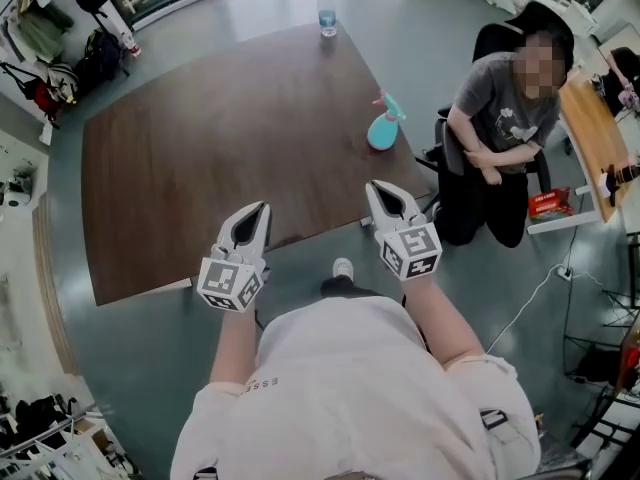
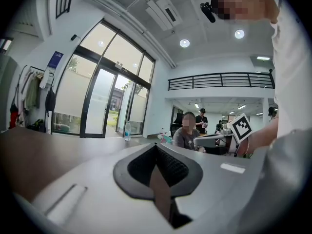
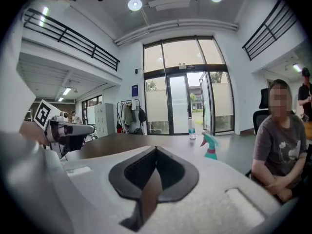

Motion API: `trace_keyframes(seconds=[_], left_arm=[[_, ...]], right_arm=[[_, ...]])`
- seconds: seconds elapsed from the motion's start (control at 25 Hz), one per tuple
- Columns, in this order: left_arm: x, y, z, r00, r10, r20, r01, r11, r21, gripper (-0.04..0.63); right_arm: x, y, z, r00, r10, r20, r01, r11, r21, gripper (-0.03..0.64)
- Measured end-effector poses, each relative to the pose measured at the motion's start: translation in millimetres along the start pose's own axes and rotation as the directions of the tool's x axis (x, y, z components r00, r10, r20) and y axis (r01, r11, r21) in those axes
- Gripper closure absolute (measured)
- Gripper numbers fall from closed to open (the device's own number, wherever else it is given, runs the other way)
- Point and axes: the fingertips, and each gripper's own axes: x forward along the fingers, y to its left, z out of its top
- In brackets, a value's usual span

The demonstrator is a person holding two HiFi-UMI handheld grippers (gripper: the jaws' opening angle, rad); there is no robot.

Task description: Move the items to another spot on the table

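the left gripper [image 1: 263, 208] and the right gripper [image 1: 372, 186] are held side by side at the near edge of the desk [image 1: 200, 158]. each has its fingers pressed together with nothing between them. the things to move are well apart from them. a teal spray bottle [image 1: 384, 126] stands upright close to the desk's right edge, and a clear water bottle [image 1: 327, 13] stands at the far edge.

the likely trouble is in the approach. fingers that reach either bottle before they are opened would push it rather than take it. the spray bottle has little desk left on its right, so a sideways nudge could send it off towards the seated person [image 1: 505, 118] just beyond that edge. the water bottle is tall and narrow and sits at the end of a long reach, so a glancing touch could tip it and roll it to the floor [image 1: 420, 28]. a grip high on the sprayer's trigger head may also slip or twist.

the desk is a broad dark wood top, bare apart from the two bottles. around it is smooth grey floor, with glass doors [image 3: 178, 104] past the far side, coats and bags on a rack [image 1: 45, 28] in the corner, and a white cable [image 1: 535, 303] lying on the floor at the right.
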Motion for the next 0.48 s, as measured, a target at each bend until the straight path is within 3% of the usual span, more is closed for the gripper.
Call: trace_keyframes(seconds=[0.28,0.48], left_arm=[[92.9,-31.9,12.3,1.000,-0.025,0.008,0.025,1.000,0.005,0.578],[129.4,-45.6,14.3,0.998,-0.055,-0.024,0.055,0.998,0.013,0.578]], right_arm=[[12.8,-85.0,16.3,1.000,0.019,0.010,-0.018,1.000,-0.018,0.626],[19.0,-122.9,17.4,1.000,0.004,0.028,-0.004,1.000,0.028,0.626]])
